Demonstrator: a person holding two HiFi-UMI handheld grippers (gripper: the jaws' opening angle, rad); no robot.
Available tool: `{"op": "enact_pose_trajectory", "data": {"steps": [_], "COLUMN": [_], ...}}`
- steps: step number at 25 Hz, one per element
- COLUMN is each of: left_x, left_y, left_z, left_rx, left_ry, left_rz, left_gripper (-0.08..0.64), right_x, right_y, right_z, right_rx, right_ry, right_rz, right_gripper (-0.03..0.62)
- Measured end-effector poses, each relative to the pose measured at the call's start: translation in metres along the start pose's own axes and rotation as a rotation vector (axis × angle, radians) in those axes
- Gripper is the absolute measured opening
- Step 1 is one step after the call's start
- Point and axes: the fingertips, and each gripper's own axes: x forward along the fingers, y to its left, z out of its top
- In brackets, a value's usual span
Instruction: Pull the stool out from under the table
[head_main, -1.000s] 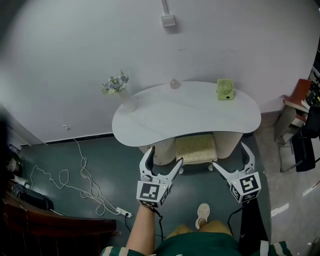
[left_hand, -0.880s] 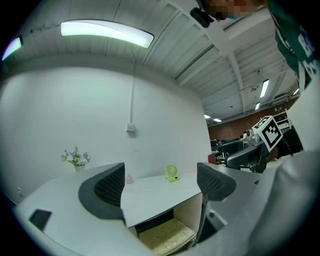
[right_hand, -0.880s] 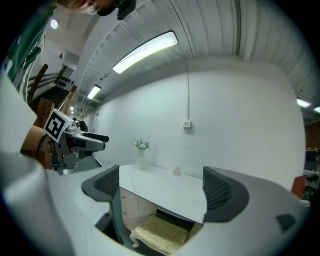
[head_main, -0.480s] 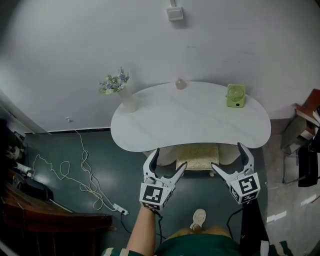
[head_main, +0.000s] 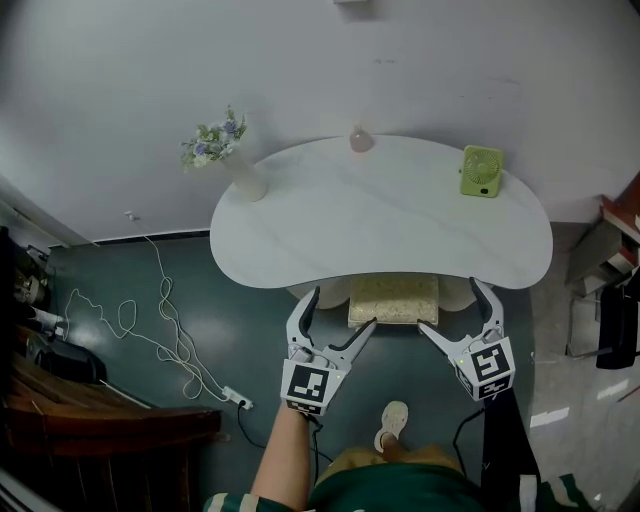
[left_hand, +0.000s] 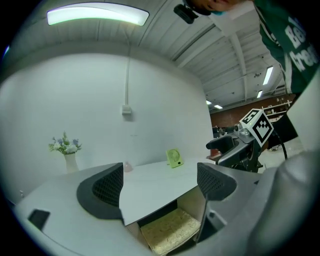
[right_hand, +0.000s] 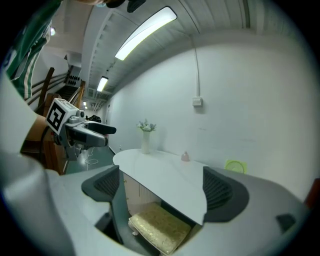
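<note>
White lettering on green garment (left_hand: 296, 46): cut off, unreadable. No other text.

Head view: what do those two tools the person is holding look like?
The left tool and right tool are pale grey, with two curved jaws lined in dark ribbing. Each bears a white cube of black square markers and has a thin dark cable. The person wears green.

Both the left tongs (head_main: 342, 308) and the right tongs (head_main: 450, 305) have white bodies with slim pale arms. The arms end in dark grey pads (left_hand: 106, 187) with a cross-hatched face. Each unit carries a cube (head_main: 307, 386) bearing black-and-white square markers. A thin black cable (head_main: 318, 445) runs back from the left unit. The person wears a dark green top (head_main: 400, 492) with white lettering, mustard trousers (head_main: 365, 462) and a pale shoe (head_main: 392, 425).
</note>
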Motion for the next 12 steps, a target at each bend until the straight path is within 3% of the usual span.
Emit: {"op": "enact_pose_trajectory", "data": {"steps": [6, 12], "left_x": [0.016, 0.033], "left_y": [-0.006, -0.008], "left_z": [-0.029, -0.062], "left_rx": [-0.044, -0.034], "left_ry": [0.012, 0.048], "left_rz": [-0.009, -0.034], "left_gripper": [0.456, 0.456], "right_x": [0.009, 0.020], "right_y": [-0.009, -0.004], "right_z": [-0.036, -0.084], "right_rx": [0.024, 0.062], "right_ry": [0.042, 0.103], "right_rz": [-0.010, -0.003], "right_gripper": [0.534, 0.535]}}
